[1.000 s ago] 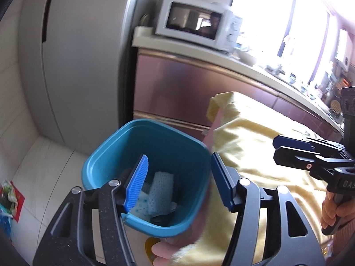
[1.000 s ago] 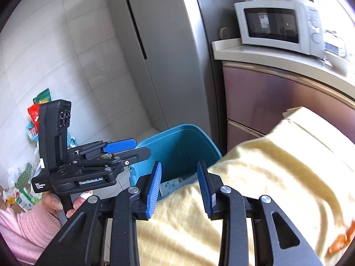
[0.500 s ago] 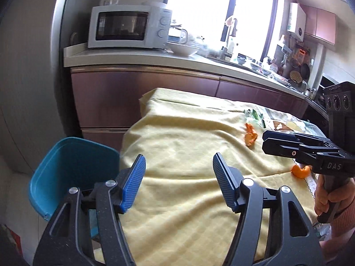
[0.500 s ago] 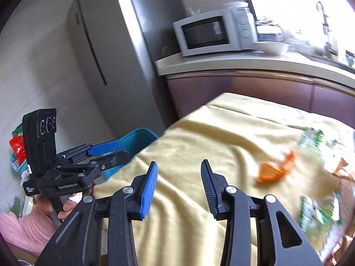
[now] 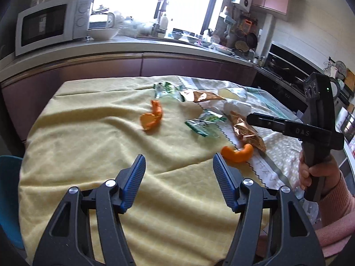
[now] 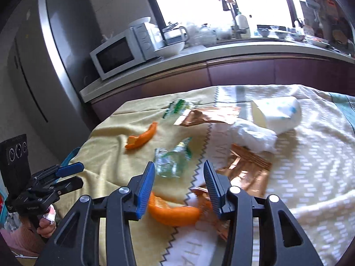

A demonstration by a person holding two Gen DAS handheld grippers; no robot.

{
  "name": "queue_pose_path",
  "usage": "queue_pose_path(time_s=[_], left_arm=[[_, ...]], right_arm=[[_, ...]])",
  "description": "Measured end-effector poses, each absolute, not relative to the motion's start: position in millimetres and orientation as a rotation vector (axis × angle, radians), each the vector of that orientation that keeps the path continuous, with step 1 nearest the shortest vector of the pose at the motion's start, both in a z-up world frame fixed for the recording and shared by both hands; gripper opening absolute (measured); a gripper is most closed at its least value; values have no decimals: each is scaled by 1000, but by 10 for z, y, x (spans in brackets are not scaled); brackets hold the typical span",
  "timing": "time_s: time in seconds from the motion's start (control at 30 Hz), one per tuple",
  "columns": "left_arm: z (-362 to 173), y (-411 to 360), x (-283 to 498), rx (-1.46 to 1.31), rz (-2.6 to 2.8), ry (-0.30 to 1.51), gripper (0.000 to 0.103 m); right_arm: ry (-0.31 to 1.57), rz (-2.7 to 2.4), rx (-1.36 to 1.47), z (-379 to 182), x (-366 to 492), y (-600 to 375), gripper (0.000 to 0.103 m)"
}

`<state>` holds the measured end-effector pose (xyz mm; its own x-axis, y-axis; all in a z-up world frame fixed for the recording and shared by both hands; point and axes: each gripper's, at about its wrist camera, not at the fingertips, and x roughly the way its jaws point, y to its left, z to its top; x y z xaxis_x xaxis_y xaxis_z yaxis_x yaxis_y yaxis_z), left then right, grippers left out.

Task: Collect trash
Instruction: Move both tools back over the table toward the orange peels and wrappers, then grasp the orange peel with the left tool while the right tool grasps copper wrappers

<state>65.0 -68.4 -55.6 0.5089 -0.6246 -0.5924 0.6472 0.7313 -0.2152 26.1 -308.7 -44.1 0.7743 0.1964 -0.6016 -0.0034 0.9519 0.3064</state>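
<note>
Trash lies on a yellow tablecloth (image 5: 88,146): an orange peel (image 5: 152,116) mid-table, a second orange peel (image 5: 237,153) nearer, green-and-clear wrappers (image 5: 205,125), copper foil wrappers (image 5: 246,133) and white crumpled tissue (image 6: 253,137). My left gripper (image 5: 178,166) is open and empty above the near cloth. My right gripper (image 6: 178,177) is open and empty, hovering over the near orange peel (image 6: 175,212) and a clear wrapper (image 6: 170,161). The blue bin (image 5: 8,199) shows only as an edge at the lower left.
A white cup-like container (image 6: 277,113) lies on its side at the table's far right. A kitchen counter (image 5: 133,44) with a microwave (image 5: 51,24), bowl and dishes runs behind the table. A grey fridge (image 6: 44,62) stands to the left.
Both grippers have swung away from the blue bin to face the table. The trash on the cloth has come into view. Both jaws stay open and empty.
</note>
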Motion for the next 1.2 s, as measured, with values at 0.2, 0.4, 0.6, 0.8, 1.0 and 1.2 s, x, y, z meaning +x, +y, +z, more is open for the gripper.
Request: queue_pose_path(time_s=[0.2, 0.4, 0.6, 0.8, 1.0, 1.2], left_arm=[[-604, -1166, 559, 82, -865, 725, 66], [-721, -1489, 595, 100, -914, 791, 66], [-868, -1699, 677, 105, -917, 863, 66], [-953, -1828, 801, 82, -911, 914, 66], [-951, -1909, 882, 46, -940, 943, 56], [-954, -1950, 819, 58, -952, 937, 44]], right_arm=[[686, 7, 340, -560, 75, -3445, 50], [715, 1, 388, -723, 23, -3573, 56], [724, 36, 428, -782, 45, -3573, 58], [738, 68, 442, -824, 109, -3536, 63], [746, 67, 427, -835, 139, -3509, 64], [764, 69, 420, -881, 163, -3495, 61]])
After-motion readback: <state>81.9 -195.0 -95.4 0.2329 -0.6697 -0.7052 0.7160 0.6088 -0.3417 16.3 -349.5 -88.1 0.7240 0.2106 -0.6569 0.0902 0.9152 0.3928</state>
